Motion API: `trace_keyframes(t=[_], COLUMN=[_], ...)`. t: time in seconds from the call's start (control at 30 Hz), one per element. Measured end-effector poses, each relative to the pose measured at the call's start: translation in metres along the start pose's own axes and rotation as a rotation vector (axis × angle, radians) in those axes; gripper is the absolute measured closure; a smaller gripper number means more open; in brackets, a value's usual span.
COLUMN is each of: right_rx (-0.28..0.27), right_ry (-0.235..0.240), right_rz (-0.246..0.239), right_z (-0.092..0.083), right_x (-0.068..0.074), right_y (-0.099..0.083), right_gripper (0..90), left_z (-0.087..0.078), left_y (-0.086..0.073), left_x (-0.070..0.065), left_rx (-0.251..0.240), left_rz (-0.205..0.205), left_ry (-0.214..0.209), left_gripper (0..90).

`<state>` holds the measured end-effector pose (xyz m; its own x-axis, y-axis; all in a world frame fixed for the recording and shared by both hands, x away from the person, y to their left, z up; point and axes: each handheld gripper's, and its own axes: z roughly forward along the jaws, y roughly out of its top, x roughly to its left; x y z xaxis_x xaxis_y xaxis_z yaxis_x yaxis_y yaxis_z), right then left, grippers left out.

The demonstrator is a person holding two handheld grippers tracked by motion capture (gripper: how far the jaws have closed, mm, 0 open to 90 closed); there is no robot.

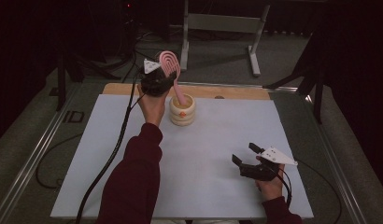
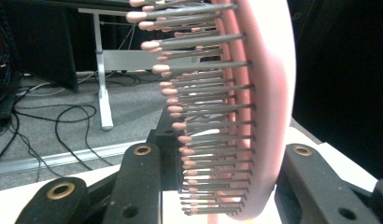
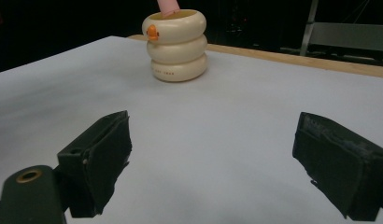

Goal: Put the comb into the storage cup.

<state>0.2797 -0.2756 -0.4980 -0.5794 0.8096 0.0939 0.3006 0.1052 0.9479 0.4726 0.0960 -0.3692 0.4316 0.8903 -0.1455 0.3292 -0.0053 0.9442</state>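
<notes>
A pink hairbrush (image 1: pixel 170 63) stands nearly upright with its handle down inside a cream ringed cup (image 1: pixel 182 110) at the back middle of the table. My left gripper (image 1: pixel 160 74) is shut on the brush head from the left. In the left gripper view the bristles (image 2: pixel 203 112) point at the left jaw and the pink back (image 2: pixel 269 93) lies against the right jaw. My right gripper (image 1: pixel 244 154) rests open near the front right with nothing between its jaws. From the right gripper view (image 3: pixel 213 154) the cup (image 3: pixel 176 46) shows an orange mark, with the pink handle (image 3: pixel 167 5) sticking out of it.
A white sheet (image 1: pixel 203 186) covers the table, with a wooden strip (image 1: pixel 236 92) along its far edge. A metal stand (image 1: pixel 222 23) and cables (image 1: pixel 119 60) lie on the floor behind. A black cable (image 1: pixel 112 154) trails from the left gripper across the sheet.
</notes>
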Motion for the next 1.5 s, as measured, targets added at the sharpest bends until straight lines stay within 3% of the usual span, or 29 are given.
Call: trace_keyframes(t=[0.8, 1.5], right_rx=[-0.003, -0.004], right_ry=[0.004, 0.004], right_rz=[0.000, 0.001], right_z=[0.000, 0.000], right_x=[0.001, 0.002], right_y=[0.000, 0.000], right_gripper=[11.3, 11.3], left_z=[0.007, 0.007], left_y=[-0.009, -0.020], left_x=[0.000, 0.006], left_rx=[0.025, 0.037], left_rz=[0.014, -0.009], left_ry=[0.029, 0.042], left_gripper=[64.2, 64.1])
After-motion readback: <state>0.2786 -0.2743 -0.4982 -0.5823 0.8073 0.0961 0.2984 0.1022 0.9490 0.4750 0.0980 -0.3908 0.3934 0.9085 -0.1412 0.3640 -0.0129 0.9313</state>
